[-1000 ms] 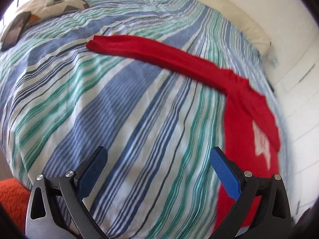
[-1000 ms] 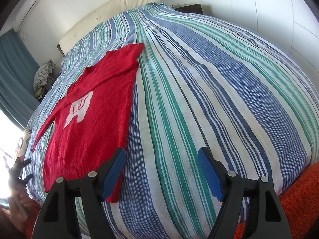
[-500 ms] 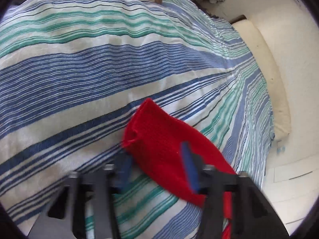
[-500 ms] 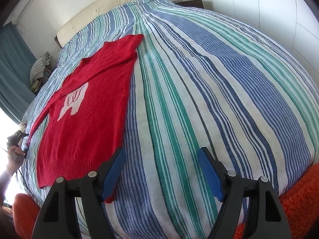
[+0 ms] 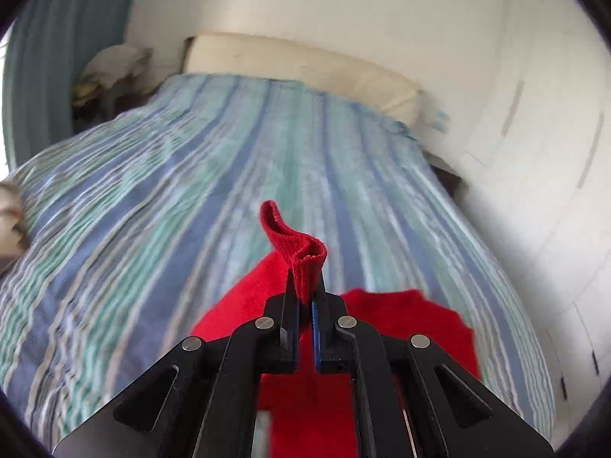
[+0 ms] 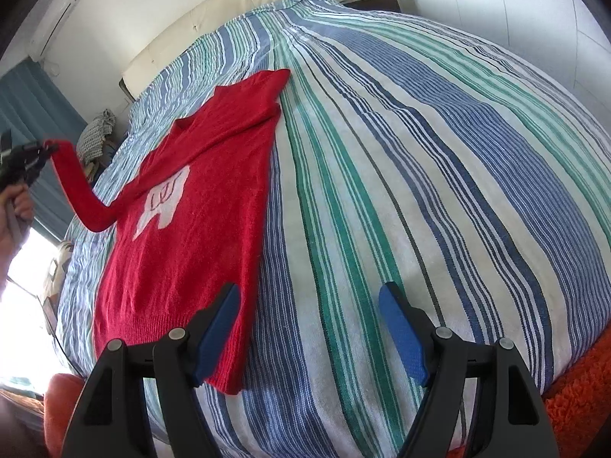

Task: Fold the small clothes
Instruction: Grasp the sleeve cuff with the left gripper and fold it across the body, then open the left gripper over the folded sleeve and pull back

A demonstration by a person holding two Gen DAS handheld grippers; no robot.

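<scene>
A small red sweater with a white motif lies flat on the striped bed cover. My left gripper is shut on the cuff of the sweater's left sleeve and holds it lifted above the bed; in the right wrist view it shows at the far left with the sleeve hanging from it. My right gripper is open and empty, low over the bed by the sweater's bottom hem corner.
A cream headboard runs along the far end of the bed. A bundle of cloth sits by the teal curtain. Orange fabric lies at the bed's near edge. White wall panels stand to the right.
My left gripper closed on the sleeve cuff and lifted it off the bed, swinging toward the headboard. My right gripper stayed open and drifted a little closer to the sweater's hem.
</scene>
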